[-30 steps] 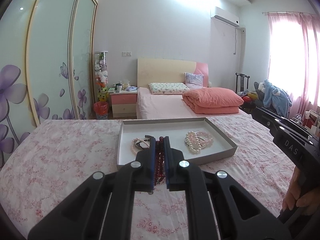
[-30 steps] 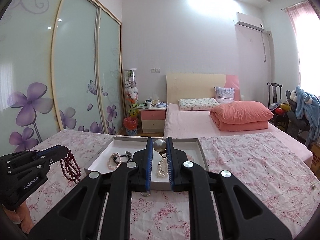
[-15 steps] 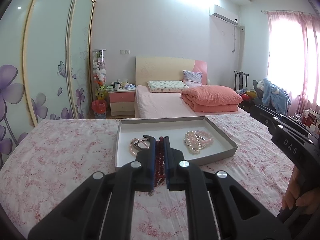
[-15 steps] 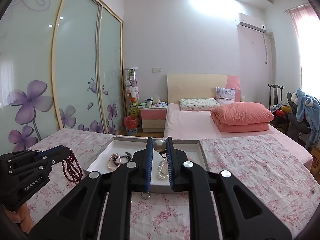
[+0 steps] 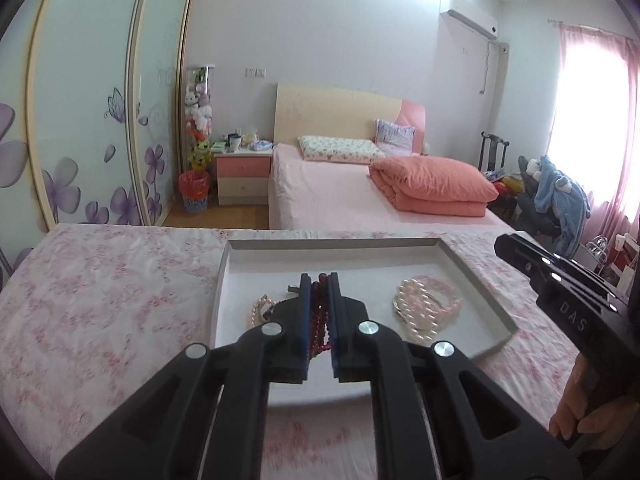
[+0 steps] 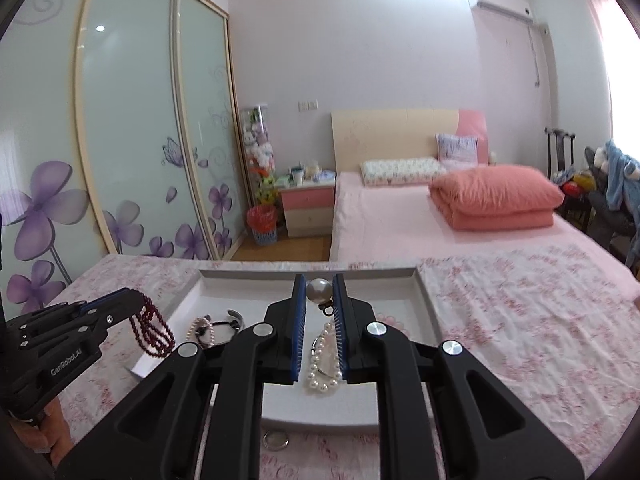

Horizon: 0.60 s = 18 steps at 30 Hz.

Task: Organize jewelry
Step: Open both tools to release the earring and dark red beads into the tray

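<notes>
A shallow grey tray (image 5: 472,280) lies on the flowered bedspread. My left gripper (image 5: 319,278) is shut on a dark red bead strand (image 5: 318,320), which hangs in loops (image 6: 152,332) over the tray's left edge. My right gripper (image 6: 319,280) is shut on a large grey pearl (image 6: 319,291) with a small dark ring dangling below it, above the tray (image 6: 424,304). In the tray lie white and pink pearl strands (image 5: 424,304), seen under the right gripper's fingers (image 6: 324,364), and a small pearl bracelet (image 6: 200,328) beside a silver cuff (image 6: 236,316).
A silver ring (image 6: 276,440) lies on the bedspread just in front of the tray. Beyond the near bed are a gap of wooden floor, a second bed with a folded orange quilt (image 5: 432,188), a nightstand (image 5: 244,176) and sliding wardrobe doors (image 6: 132,140) at left.
Both grippers have moved forward to the tray, which now looks larger and closer. The red beads and the big pearl stayed gripped. The red strand now hangs at the tray's left edge.
</notes>
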Motion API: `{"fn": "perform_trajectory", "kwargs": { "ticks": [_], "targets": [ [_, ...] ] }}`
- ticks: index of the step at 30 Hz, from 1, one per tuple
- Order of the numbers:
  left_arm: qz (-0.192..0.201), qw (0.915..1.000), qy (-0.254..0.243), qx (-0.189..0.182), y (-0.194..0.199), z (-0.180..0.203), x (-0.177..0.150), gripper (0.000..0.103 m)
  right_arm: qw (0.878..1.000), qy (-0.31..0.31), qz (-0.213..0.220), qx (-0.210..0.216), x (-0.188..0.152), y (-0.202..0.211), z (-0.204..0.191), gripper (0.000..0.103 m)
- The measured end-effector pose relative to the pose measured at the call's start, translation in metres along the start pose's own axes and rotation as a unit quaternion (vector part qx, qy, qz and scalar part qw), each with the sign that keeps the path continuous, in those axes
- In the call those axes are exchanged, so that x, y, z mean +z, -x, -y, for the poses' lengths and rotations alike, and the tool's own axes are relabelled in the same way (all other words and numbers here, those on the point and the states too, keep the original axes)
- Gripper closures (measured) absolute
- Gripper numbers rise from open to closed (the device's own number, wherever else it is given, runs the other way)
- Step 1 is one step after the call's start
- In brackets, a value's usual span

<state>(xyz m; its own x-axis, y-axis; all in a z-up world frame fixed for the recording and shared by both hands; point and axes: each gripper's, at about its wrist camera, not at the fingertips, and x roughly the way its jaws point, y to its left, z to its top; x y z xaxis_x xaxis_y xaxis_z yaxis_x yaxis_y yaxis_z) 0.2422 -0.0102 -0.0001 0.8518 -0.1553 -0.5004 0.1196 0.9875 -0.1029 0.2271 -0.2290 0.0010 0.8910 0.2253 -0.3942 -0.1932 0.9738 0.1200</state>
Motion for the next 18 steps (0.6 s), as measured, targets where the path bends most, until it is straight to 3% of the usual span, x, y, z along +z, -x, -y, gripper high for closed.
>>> {"fn": "perform_trajectory", "kwargs": {
  "ticks": [10, 14, 18],
  "targets": [
    [-0.019, 0.9998, -0.002, -0.001, -0.06, 0.005, 0.013, 0.092, 0.998, -0.035, -0.057, 0.013, -0.001, -0.06, 0.012, 0.087],
    [-0.02, 0.9997, 0.014, -0.008, -0.065, -0.002, 0.016, 0.088, 0.997, -0.045, -0.061, 0.009, -0.006, -0.056, 0.022, 0.075],
    [-0.019, 0.9996, 0.023, 0.0, -0.06, -0.011, 0.017, 0.087, 0.997, -0.054, -0.061, 0.004, -0.009, -0.049, 0.029, 0.075]
  ]
}}
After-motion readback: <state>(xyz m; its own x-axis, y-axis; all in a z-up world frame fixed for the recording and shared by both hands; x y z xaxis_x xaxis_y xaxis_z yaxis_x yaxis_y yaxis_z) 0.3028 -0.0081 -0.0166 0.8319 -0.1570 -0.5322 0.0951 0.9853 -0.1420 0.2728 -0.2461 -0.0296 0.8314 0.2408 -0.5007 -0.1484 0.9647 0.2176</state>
